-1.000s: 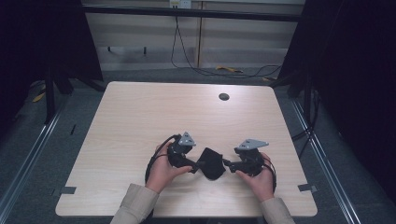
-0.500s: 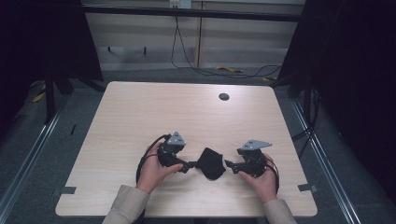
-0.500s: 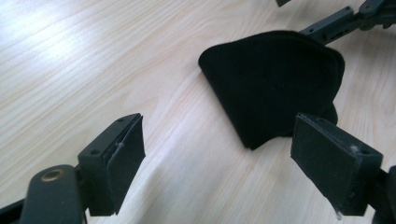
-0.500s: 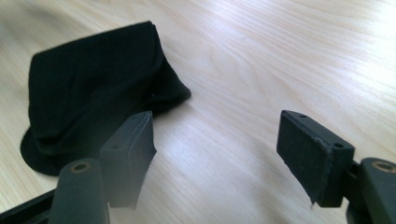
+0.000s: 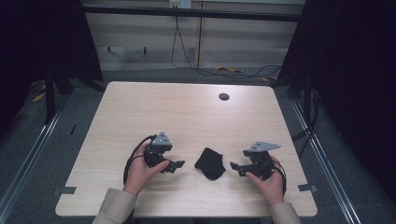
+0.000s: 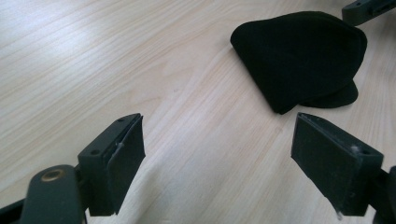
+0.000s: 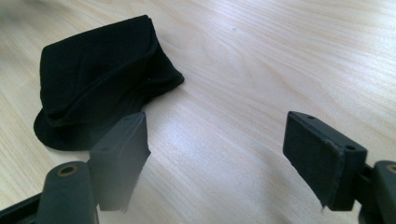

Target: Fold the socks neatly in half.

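Black folded cloth (image 5: 210,163), lying flat.

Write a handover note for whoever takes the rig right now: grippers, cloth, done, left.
Left hand-held gripper: open, holding nothing, pulled back left of the folded black cloth.
Right hand-held gripper: jaws have just been opening, nothing between them, just right of the cloth.
Cloth: lies folded in a compact bundle on the wooden table, between both grippers, untouched.
Done: cloth looks folded and released.
Left: probably nothing beyond checking the fold; possibly withdraw hands.
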`<action>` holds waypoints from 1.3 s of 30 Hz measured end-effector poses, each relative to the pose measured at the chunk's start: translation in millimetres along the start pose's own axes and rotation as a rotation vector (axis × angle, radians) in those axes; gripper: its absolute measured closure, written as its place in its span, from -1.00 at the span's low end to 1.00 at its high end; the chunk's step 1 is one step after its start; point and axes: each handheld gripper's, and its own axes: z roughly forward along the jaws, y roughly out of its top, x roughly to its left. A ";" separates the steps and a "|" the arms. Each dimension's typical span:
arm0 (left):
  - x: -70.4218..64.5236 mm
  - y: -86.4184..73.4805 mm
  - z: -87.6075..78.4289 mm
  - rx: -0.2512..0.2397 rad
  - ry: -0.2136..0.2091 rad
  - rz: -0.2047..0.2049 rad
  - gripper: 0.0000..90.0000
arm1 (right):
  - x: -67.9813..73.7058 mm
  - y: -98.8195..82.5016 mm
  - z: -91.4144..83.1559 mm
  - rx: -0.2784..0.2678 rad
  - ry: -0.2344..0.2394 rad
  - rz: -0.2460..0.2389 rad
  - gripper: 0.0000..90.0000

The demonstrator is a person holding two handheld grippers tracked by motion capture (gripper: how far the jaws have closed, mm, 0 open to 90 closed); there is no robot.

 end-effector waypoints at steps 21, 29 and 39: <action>16.4 -20.7 -19.0 -0.006 0.037 -0.030 -0.62 | -7.2 -9.1 -14.5 -0.002 0.038 -0.017 -0.64; 24.1 -29.4 -29.1 -0.007 0.059 -0.038 -0.62 | -7.9 -11.7 -15.0 0.019 0.034 -0.037 -0.65; 30.0 -37.5 -36.4 -0.005 0.069 -0.031 -0.62 | -9.2 -15.7 -16.9 0.026 0.043 -0.042 -0.64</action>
